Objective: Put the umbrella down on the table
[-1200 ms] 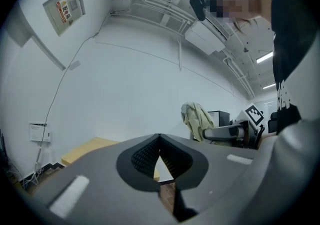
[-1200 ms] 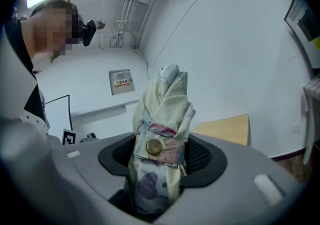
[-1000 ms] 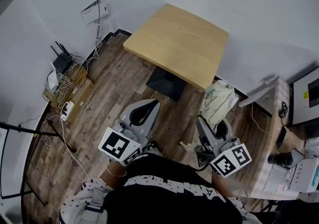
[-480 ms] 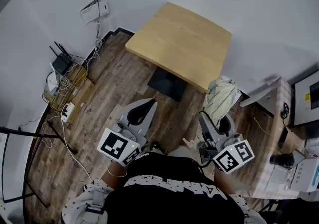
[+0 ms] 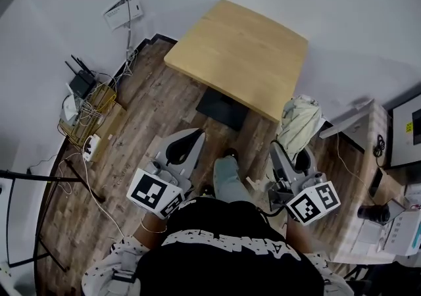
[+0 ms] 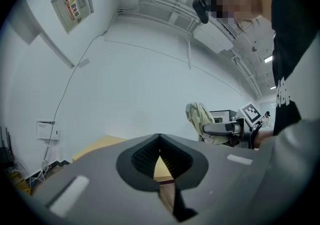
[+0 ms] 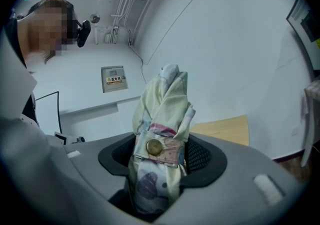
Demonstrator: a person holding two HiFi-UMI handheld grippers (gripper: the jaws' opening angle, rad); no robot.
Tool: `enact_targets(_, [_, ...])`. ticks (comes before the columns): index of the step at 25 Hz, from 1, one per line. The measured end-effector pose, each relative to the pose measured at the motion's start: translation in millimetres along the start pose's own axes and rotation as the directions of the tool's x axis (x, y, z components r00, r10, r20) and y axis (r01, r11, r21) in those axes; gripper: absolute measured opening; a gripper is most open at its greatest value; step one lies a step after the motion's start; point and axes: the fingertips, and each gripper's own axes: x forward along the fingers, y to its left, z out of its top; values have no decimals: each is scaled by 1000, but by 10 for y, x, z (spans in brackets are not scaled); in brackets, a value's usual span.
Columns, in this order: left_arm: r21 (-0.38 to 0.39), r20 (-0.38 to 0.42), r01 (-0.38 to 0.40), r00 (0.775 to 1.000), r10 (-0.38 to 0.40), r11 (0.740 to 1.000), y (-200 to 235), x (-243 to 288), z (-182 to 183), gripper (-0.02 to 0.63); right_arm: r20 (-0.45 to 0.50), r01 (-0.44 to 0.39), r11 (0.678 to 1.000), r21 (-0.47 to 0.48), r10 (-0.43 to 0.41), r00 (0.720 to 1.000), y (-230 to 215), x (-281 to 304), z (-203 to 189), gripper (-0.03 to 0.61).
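- Two grippers are carried level in front of the person's body, both pointed toward the desk [image 5: 237,51]. This is judged to suit an approach, not a placing.
- On the left side, the left gripper [image 5: 196,137] is kept empty. Its fingers [image 6: 100,174] are brought together at the tips with nothing caught between them, so it is judged to be spare for this step.
- On the right side, the right gripper [image 5: 291,156] is closed on the umbrella [image 7: 162,114]. Its fingers [image 7: 215,169] are spread wide by the folded bundle and pressed against it at about the strap with the snap button.
- The umbrella is held upright in the air over the wooden floor [image 5: 151,110], short of the desk and not touching it. It is kept folded and strapped, which is judged to stop the cloth from spreading while it is carried.
- Ahead, the light wooden top of the desk is seen with nothing on it, so the setting-down is judged not yet begun.
- Farthest off, by the left wall, a wire basket [image 5: 99,107] is set on the floor and filled with cables and white plug blocks. A black router [image 5: 82,81] is stood just beside it.
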Motion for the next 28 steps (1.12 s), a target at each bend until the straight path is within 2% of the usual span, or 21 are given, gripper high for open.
enact_targets(8, [24, -13, -42, 999, 43, 999, 174, 205, 43, -15, -18, -29, 1000, 5, 29, 999, -158, 268, 47, 270])
enact_targets(18, [27, -44, -51, 998, 53, 998, 317, 664, -5, -15, -34, -31, 999, 40, 33, 999, -612, 628, 90, 270])
enact_targets(22, [5, -45, -57, 997, 57, 998, 414, 882, 12, -15, -38, -35, 998, 50, 37, 999, -771, 769, 123, 270])
enact_targets(28, [21, -59, -50, 997, 51, 999, 527, 1188, 16, -15, -40, -21, 997, 70, 24, 999, -1025, 987, 172, 270])
